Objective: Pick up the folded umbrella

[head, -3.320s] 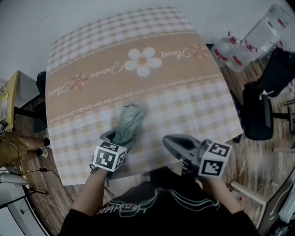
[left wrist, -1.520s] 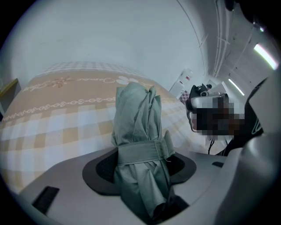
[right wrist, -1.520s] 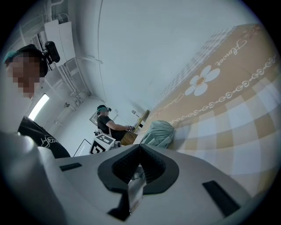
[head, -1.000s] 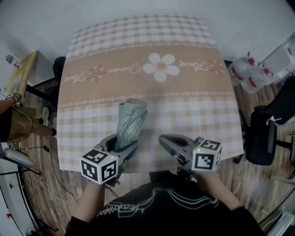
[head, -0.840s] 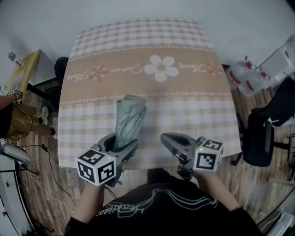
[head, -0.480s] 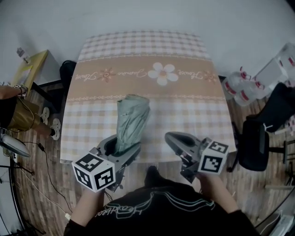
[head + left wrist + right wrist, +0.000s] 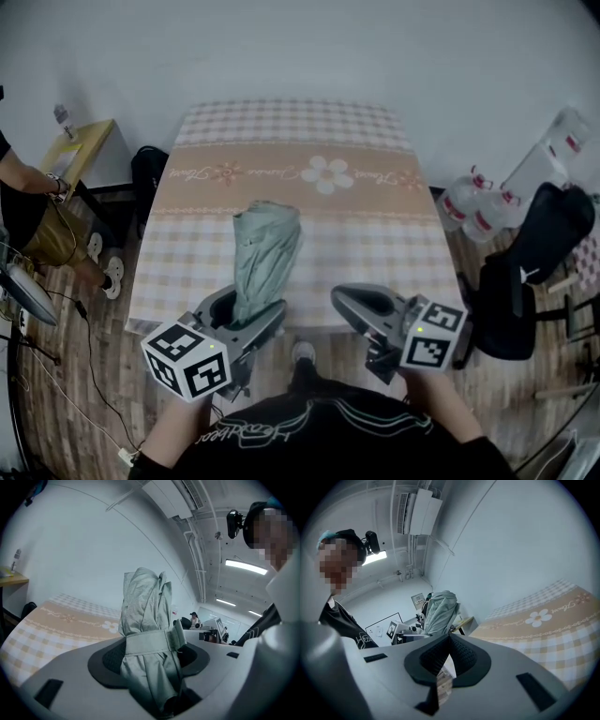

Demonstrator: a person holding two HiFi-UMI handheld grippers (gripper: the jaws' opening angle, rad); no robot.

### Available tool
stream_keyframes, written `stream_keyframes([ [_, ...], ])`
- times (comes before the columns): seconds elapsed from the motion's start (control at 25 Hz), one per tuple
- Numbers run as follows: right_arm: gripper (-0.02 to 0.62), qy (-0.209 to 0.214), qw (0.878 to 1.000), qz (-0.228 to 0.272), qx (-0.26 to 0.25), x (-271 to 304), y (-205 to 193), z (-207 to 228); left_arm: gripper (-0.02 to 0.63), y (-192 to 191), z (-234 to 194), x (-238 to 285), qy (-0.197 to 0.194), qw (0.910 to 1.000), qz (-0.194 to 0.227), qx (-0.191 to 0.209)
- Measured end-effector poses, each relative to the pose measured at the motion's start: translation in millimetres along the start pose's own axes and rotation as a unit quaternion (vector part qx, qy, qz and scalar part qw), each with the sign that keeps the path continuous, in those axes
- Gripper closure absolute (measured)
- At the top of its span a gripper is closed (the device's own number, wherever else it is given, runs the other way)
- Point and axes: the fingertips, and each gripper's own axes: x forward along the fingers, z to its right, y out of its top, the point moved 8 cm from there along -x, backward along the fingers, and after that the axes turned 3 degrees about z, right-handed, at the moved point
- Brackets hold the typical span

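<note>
The folded pale-green umbrella hangs in the air above the table, its strap end between the jaws of my left gripper. In the left gripper view the umbrella stands up from my left gripper, which is shut on it around the strap. My right gripper hovers beside it to the right, over the table's near edge, shut and empty. In the right gripper view the pads of my right gripper meet, and the umbrella shows beyond them.
The table carries a checked cloth with a flower band. Water bottles and a black office chair stand on the wooden floor at the right. A yellow side table and a person are at the left.
Both grippers have risen well above the table, the left one carrying the umbrella up with it. The table now looks smaller and farther below.
</note>
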Motion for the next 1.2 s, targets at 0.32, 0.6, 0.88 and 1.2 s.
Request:
stream_keyframes([
  [0.32,0.583,0.003,0.999,0.027,-0.039,-23,3,-46,0.345,9,39,-31,-0.017,0.9991,0.035,0.018],
  [0.6,0.583,0.003,0.998,0.038,-0.052,-32,-2,-66,0.345,7,53,-48,-0.020,0.9988,0.040,0.020],
  [0.88,0.583,0.004,0.998,0.039,-0.053,-32,-9,-76,0.345,3,58,-59,-0.019,0.9986,0.045,0.022],
  [1.2,0.584,0.005,0.997,0.040,-0.067,-35,-6,-86,0.345,4,62,-64,-0.019,0.9980,0.052,0.030],
])
